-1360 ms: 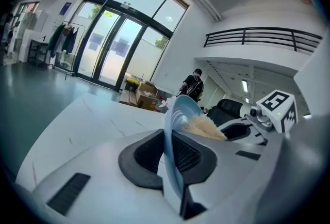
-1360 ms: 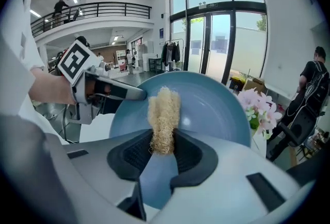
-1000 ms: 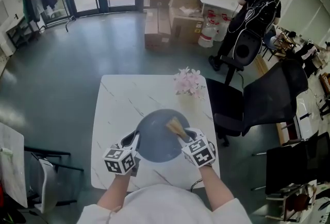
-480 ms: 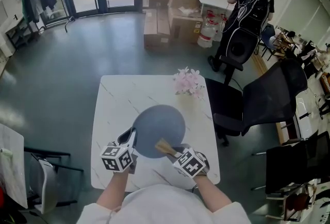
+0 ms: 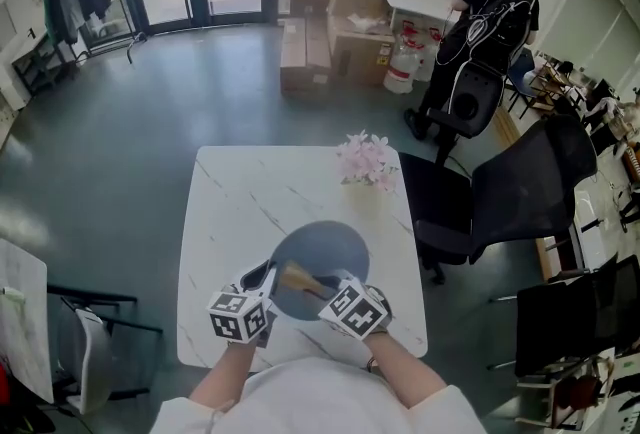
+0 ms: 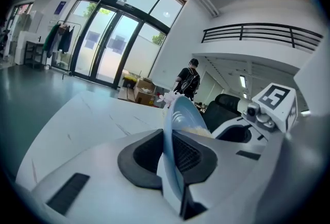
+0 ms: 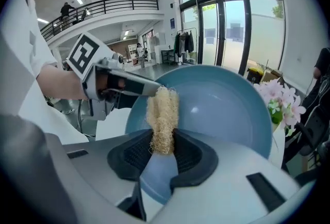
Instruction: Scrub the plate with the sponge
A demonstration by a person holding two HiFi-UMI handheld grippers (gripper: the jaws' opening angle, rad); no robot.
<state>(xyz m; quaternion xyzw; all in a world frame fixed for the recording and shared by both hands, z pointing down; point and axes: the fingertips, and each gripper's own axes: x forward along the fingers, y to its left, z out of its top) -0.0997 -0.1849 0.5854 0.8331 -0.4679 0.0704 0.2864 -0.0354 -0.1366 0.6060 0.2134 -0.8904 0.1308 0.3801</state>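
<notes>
Head view, big to small:
- Grey floor (image 5: pixel 150 92) fills the upper half. A person (image 5: pixel 495 12) stands at upper right and cardboard boxes (image 5: pixel 305 52) sit at top centre. All of it is well apart from the work.
- White marble tabletop (image 5: pixel 230 192) is at centre. Black office chairs (image 5: pixel 520 192) crowd its right edge.
- Pink flowers (image 5: pixel 367 160) are at the tabletop's upper right corner, above the plate and apart from it. Nothing else stands near the plate.
- Blue plate (image 5: pixel 325 247) is at lower centre of the tabletop. It is tilted up, hollow face toward the right gripper view.
- Left gripper (image 5: pixel 262 277) is at the plate's lower left. Its fingers are clamped on the rim (image 6: pixel 172 153), and the plate (image 6: pixel 180 112) runs edge-on away from them.
- Right gripper (image 5: pixel 322 284) is at the plate's lower edge. Its fingers pinch a tan loofah sponge (image 5: pixel 298 279) at its base (image 7: pixel 164 153).
- Sponge (image 7: pixel 163 120): long axis runs in line with the fingers, toward upper left in the head view. The free end lies over the plate's hollow face (image 7: pixel 221 109) near the left rim, close to the left gripper's tips.
</notes>
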